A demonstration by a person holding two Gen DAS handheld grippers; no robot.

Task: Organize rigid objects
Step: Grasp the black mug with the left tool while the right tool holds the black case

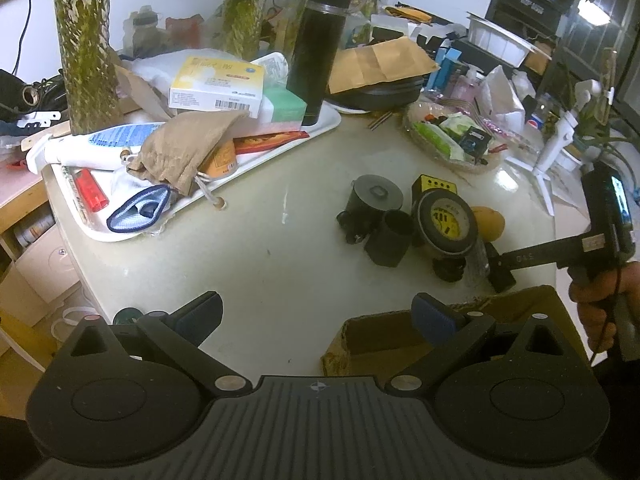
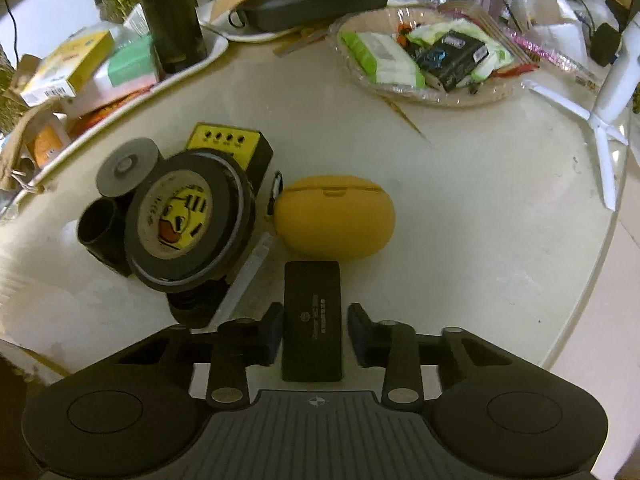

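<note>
Right tongs [image 2: 313,330]: spread around a flat black block [image 2: 312,320], a gap showing on each side, so not pinching it.
Black block: flat on the counter [image 2: 460,208], between the pads.
Yellow oval case [image 2: 335,222]: just beyond the block's far end.
Tape roll [image 2: 188,220]: ahead-left, among black cylinders.
Left tongs [image 1: 316,314]: wide open, empty, with a cardboard box [image 1: 380,340] below the right pad.
</note>
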